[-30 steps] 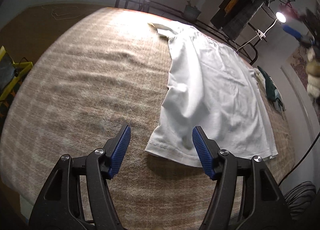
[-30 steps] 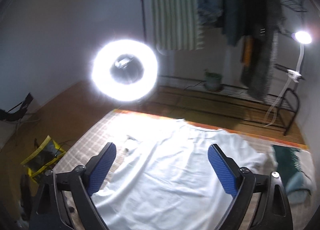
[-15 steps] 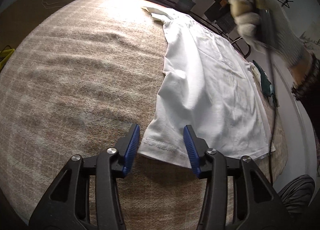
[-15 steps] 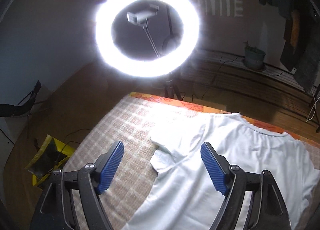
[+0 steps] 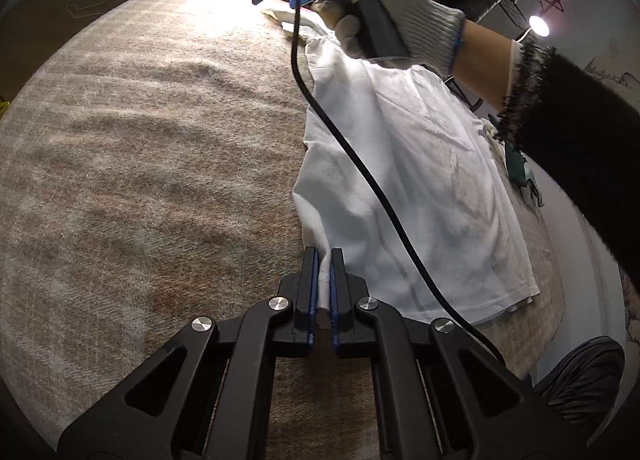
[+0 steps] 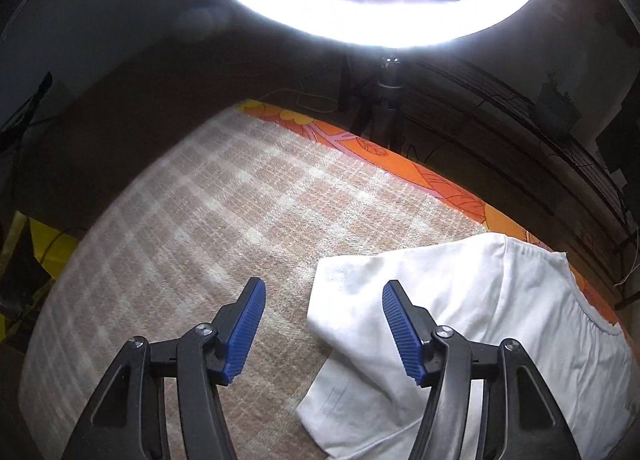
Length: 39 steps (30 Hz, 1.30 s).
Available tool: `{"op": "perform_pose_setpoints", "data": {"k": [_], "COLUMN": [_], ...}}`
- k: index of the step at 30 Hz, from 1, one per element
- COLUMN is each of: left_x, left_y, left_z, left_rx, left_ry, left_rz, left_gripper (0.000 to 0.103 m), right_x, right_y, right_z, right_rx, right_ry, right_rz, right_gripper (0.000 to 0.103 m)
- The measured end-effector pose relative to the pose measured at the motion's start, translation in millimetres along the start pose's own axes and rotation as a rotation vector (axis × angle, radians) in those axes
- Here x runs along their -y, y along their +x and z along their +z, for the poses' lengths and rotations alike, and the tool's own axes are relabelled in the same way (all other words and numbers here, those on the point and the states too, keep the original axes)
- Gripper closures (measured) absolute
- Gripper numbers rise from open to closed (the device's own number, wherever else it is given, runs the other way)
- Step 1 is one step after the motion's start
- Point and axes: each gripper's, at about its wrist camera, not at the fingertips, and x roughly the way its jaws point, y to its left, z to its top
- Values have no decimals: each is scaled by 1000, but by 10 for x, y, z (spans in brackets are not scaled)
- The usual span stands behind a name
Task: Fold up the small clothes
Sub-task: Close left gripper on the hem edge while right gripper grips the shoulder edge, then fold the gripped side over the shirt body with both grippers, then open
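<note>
Left wrist view: the left gripper (image 5: 325, 260) sits at the bottom centre, its two blue-padded jaws closed tight on the near left corner of one white T-shirt (image 5: 420, 164). A thin fold of the hem stands pinched between the pads. From that corner the shirt runs away toward the far right, lying mostly flat with soft wrinkles on a beige checked blanket (image 5: 160, 160) that covers the surface. One gloved hand (image 5: 384, 16), in a pale knit glove with a dark fuzzy sleeve (image 5: 568, 116) behind it, holds the handle of the right gripper (image 5: 302, 0) above the far end of the shirt; only one blue pad of that gripper can be made out here. One black cable (image 5: 360, 164) loops from it across the shirt toward the near right. A dark green cloth (image 5: 520, 172) lies just beyond the shirt's right edge. A small lamp (image 5: 538, 25) glows at the far right.

Right wrist view: the right gripper (image 6: 322, 330) points down at the far end of the same shirt (image 6: 480, 320). Its two blue pads stand apart and are closing. The folded sleeve corner lies on the blanket (image 6: 200, 220) between and below them, and the pads do not press it. The rest of the shirt spreads to the right. An orange patterned sheet (image 6: 400, 164) shows along the blanket's far edge. One large ring light (image 6: 360, 20) shines overhead on its stand.
</note>
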Motion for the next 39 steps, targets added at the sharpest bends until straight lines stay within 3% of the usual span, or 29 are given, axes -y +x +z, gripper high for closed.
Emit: {"op": "perform_pose_setpoints", "data": {"k": [4,6,7,10,12,14,23,31,39], "left_x": [32,52,79,138,178,214,400,858,1442], "left_y": [-10,-19,-14,-11,-11,-21,-127,-171,137], "left_z": [-2,2,9,10,19,15,22,18,-15], "left_rx": [6,12,15,18,20,22,40,28,-58], "left_ry": [10,12,14,28,43,58,119,276,467], "left_rz": [3,2,5,6,9,10,29,14,-27], "left_gripper": [101,102,102,102,102,102,103,103,103], "right_x": [7,46,78,144,156,148,689,1319,2084], "right_y": [174,256,290,299,297,245,-185,-716,-878], "right_z": [49,61,61,71,69,53,45,-130,-505], "right_rx": [-37,-63,-74,-61,-56,-55,62,186,247], "right_ry": [-35,-40,-38,-30,-55,-73,56,180,342], "right_rz": [-39,-50,-44,-6,-12,-26,79,168,181], "right_gripper": [46,57,57,72,88,97,100,100,100]}}
